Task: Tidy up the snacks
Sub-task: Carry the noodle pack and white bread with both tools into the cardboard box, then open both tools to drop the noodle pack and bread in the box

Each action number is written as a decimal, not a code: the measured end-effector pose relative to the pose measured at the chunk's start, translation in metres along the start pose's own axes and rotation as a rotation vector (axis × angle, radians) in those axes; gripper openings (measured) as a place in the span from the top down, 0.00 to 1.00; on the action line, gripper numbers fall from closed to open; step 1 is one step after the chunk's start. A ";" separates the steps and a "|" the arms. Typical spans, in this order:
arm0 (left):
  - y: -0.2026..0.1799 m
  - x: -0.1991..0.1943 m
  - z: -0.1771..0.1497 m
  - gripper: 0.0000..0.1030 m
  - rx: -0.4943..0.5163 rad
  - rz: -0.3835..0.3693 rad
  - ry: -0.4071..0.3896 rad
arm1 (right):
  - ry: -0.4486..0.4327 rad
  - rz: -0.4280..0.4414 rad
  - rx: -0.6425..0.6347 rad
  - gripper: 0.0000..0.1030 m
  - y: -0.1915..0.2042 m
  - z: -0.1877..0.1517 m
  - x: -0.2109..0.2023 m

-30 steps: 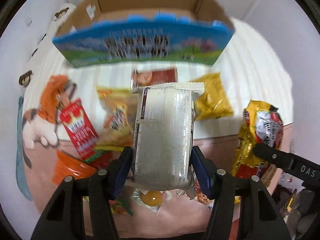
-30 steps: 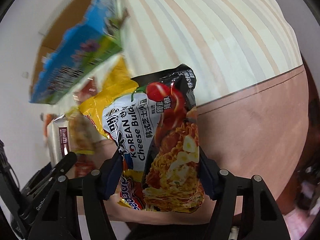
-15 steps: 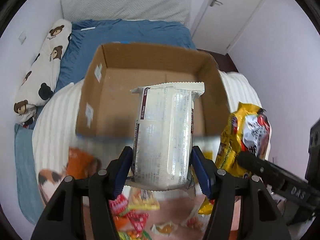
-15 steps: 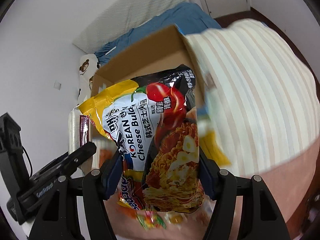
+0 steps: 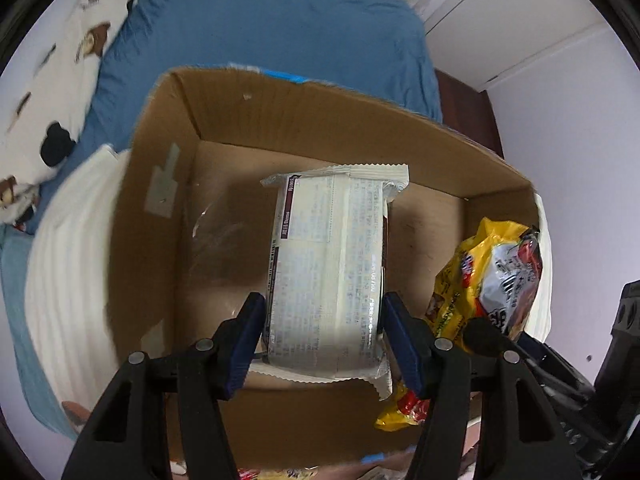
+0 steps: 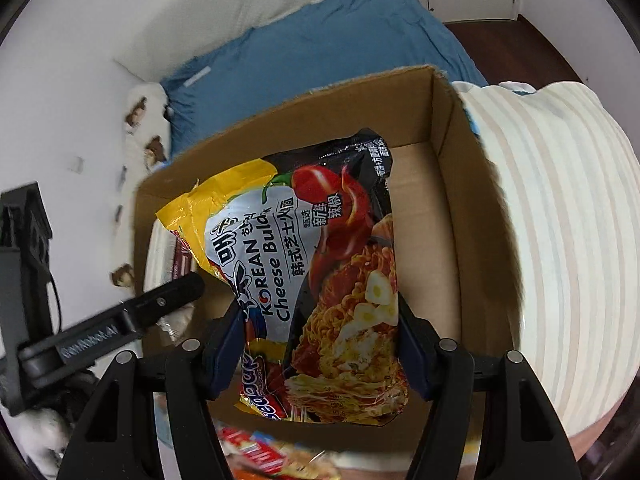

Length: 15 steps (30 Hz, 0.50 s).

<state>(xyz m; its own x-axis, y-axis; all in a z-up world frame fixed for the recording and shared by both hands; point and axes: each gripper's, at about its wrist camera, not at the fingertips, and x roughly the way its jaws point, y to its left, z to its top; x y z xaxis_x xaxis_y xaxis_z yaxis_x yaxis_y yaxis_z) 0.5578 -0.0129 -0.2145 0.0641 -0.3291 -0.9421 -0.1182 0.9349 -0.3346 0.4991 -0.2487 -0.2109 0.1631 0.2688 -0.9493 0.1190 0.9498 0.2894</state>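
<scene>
My left gripper (image 5: pixel 322 322) is shut on a white snack packet (image 5: pixel 330 264) with small print and holds it over the inside of an open cardboard box (image 5: pixel 160 216). My right gripper (image 6: pixel 320 324) is shut on a yellow and black Korean cheese noodle packet (image 6: pixel 316 264) and holds it over the same cardboard box (image 6: pixel 452 184). The noodle packet also shows at the right of the left wrist view (image 5: pixel 492 276). The white packet's edge shows in the right wrist view (image 6: pixel 160 256), beside the left gripper's finger (image 6: pixel 160 302). The box floor looks bare.
The box stands on a cream striped blanket (image 6: pixel 560 240) on a bed. Behind it lie a blue sheet (image 5: pixel 260 32) and a bear-print pillow (image 5: pixel 52 80). Loose red and yellow snack packets (image 6: pixel 272 456) lie in front of the box. A white door (image 5: pixel 520 20) stands at far right.
Both grippers have risen from the snacks on the blanket and moved forward over the box with their packets. The view went from the box's blue outer side to its inside.
</scene>
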 end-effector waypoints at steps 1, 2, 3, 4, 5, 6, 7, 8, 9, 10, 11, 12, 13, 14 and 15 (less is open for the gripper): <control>0.000 0.004 0.004 0.44 -0.004 -0.002 0.007 | 0.010 -0.013 -0.002 0.33 -0.002 0.003 0.006; -0.002 0.008 0.006 0.44 -0.006 -0.001 0.012 | 0.020 -0.027 -0.006 0.33 -0.002 0.008 0.014; -0.004 0.011 0.008 0.44 -0.006 -0.001 0.018 | 0.030 -0.040 -0.011 0.33 -0.003 0.013 0.022; -0.006 0.014 0.010 0.44 -0.003 0.000 0.024 | 0.039 -0.051 -0.015 0.33 -0.004 0.016 0.028; -0.008 0.019 0.012 0.44 0.000 0.010 0.031 | 0.045 -0.056 -0.016 0.33 0.000 0.032 0.041; -0.008 0.023 0.013 0.44 -0.001 0.014 0.034 | 0.051 -0.061 -0.015 0.33 -0.002 0.036 0.046; -0.011 0.025 0.014 0.43 0.001 0.020 0.042 | 0.057 -0.064 -0.013 0.33 -0.003 0.039 0.051; -0.013 0.029 0.015 0.43 0.006 0.029 0.052 | 0.061 -0.064 -0.011 0.33 -0.003 0.040 0.053; -0.019 0.024 0.013 0.43 0.010 0.031 0.055 | 0.065 -0.064 -0.010 0.32 -0.003 0.042 0.055; -0.022 0.026 0.013 0.43 0.021 0.038 0.059 | 0.074 -0.060 -0.012 0.32 -0.003 0.045 0.059; -0.025 0.027 0.013 0.43 0.036 0.051 0.055 | 0.085 -0.054 -0.013 0.31 -0.003 0.046 0.062; -0.025 0.028 0.014 0.44 0.051 0.070 0.046 | 0.101 -0.044 -0.010 0.30 -0.005 0.050 0.068; -0.025 0.028 0.015 0.44 0.061 0.096 0.038 | 0.112 -0.041 -0.007 0.29 -0.005 0.050 0.072; -0.026 0.026 0.015 0.43 0.066 0.116 0.027 | 0.123 -0.054 -0.019 0.27 -0.005 0.052 0.076; -0.021 0.028 0.015 0.41 0.063 0.123 0.023 | 0.130 -0.059 -0.026 0.25 -0.006 0.055 0.081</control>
<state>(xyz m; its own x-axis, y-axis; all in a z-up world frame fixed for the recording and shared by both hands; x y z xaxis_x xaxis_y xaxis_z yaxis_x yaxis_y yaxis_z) 0.5769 -0.0402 -0.2338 0.0301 -0.2141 -0.9763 -0.0614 0.9746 -0.2156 0.5654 -0.2411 -0.2826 0.0284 0.2293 -0.9729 0.0990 0.9679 0.2310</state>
